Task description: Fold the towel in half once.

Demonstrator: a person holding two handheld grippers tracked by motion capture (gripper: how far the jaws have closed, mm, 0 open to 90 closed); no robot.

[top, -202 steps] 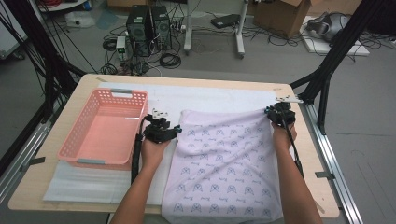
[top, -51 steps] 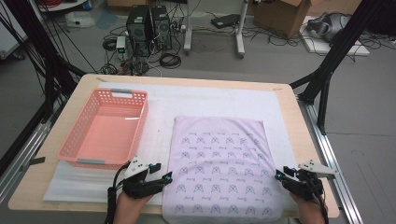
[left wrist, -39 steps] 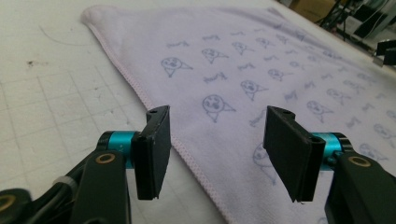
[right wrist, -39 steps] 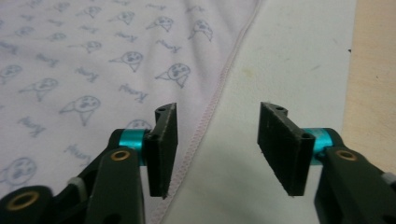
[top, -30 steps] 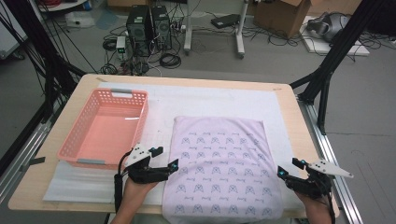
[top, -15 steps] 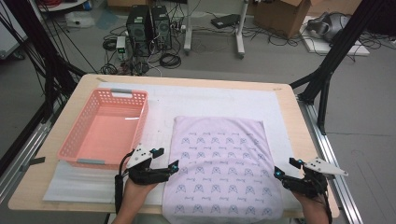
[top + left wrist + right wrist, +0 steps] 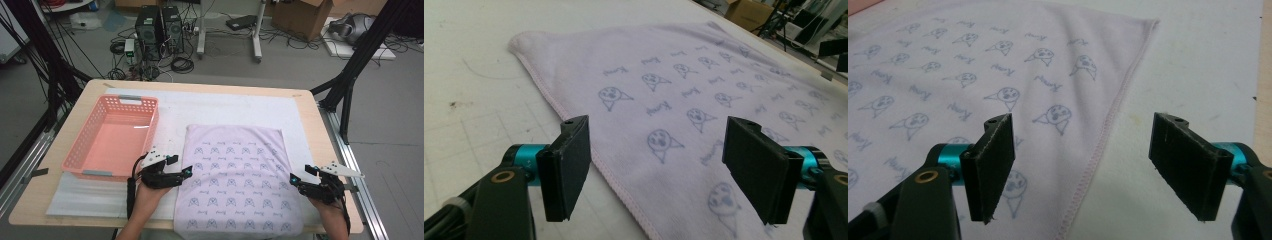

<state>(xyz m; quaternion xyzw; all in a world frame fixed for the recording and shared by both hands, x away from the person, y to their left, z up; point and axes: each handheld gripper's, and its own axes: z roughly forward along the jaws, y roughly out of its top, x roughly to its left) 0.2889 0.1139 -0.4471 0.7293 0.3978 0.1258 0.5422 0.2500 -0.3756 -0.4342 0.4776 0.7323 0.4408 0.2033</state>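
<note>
A pale lilac towel (image 7: 235, 175) printed with small blue animal faces lies flat on the white mat, its near end hanging over the table's front edge. My left gripper (image 7: 187, 172) sits low at the towel's left edge near the front. In the left gripper view the hemmed edge (image 7: 624, 185) runs under the gap between the jaws. The jaws have just been closing but still stand wide, and the pads are clear of the cloth. My right gripper (image 7: 295, 180) is open at the towel's right edge, with the stitched hem (image 7: 1098, 155) passing beneath its gap.
A pink plastic basket (image 7: 82, 159) stands empty on the left half of the table, just behind my left hand. The white mat (image 7: 225, 105) covers most of the wooden table (image 7: 310, 107). The table's right edge runs close beside my right hand.
Since the oldest frame both hands have come back from the towel's far corners to its near sides. Over the last second my left gripper edged right onto the towel's edge.
</note>
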